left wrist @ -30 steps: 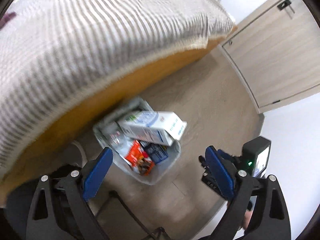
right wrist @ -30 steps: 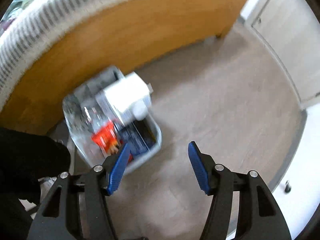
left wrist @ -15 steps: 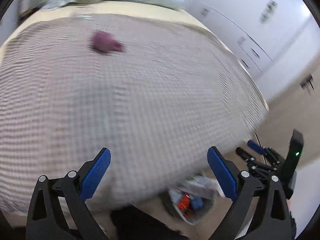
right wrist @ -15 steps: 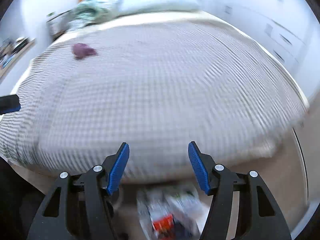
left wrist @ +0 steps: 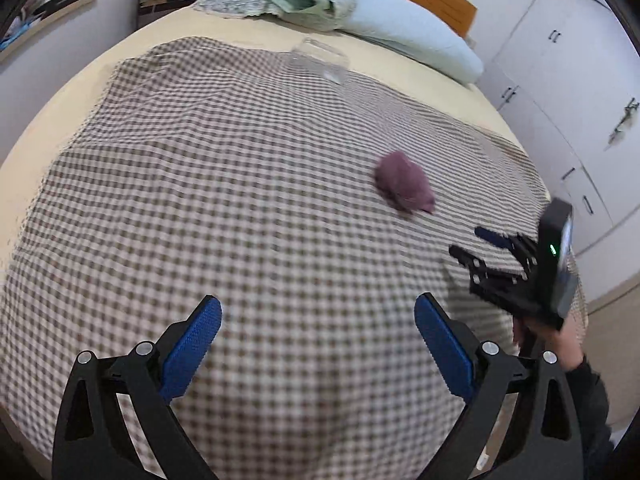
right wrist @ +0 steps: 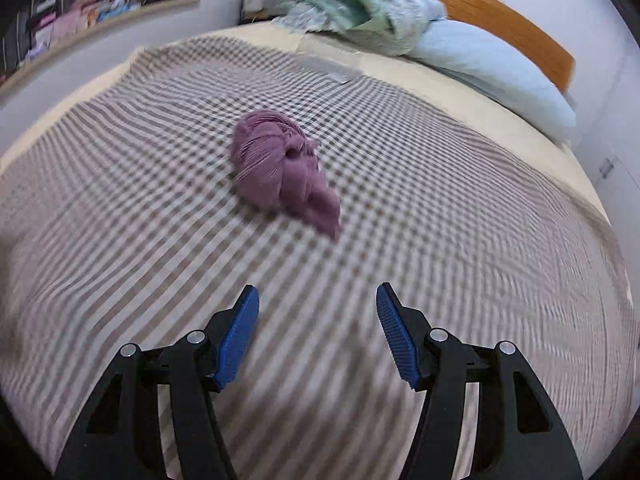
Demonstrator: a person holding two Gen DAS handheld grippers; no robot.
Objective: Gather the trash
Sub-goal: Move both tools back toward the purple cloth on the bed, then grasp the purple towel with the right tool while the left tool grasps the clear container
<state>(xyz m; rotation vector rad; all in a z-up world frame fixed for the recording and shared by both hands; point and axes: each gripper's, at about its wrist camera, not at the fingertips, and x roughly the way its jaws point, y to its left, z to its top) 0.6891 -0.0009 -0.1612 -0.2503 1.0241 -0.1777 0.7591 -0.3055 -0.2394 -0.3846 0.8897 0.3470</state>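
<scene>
A crumpled purple cloth (right wrist: 286,170) lies on the checked bedspread (right wrist: 160,200); it also shows in the left wrist view (left wrist: 404,186), right of centre. A clear plastic package (left wrist: 318,58) lies farther up the bed near the pillow, and shows in the right wrist view (right wrist: 326,62). My right gripper (right wrist: 318,332) is open and empty, above the bedspread just short of the purple cloth. My left gripper (left wrist: 318,344) is open and empty over the bedspread. The right gripper also appears in the left wrist view (left wrist: 516,268) at the right.
A pale blue pillow (right wrist: 492,68) and a green blanket (right wrist: 360,8) lie at the head of the bed by the wooden headboard (right wrist: 500,8). White wardrobe doors (left wrist: 560,92) stand to the right. A shelf with clutter (right wrist: 80,12) runs along the left wall.
Both grippers have swung up from the floor bin of trash to over the bed. The bin has left view. The purple cloth is now closer in both views.
</scene>
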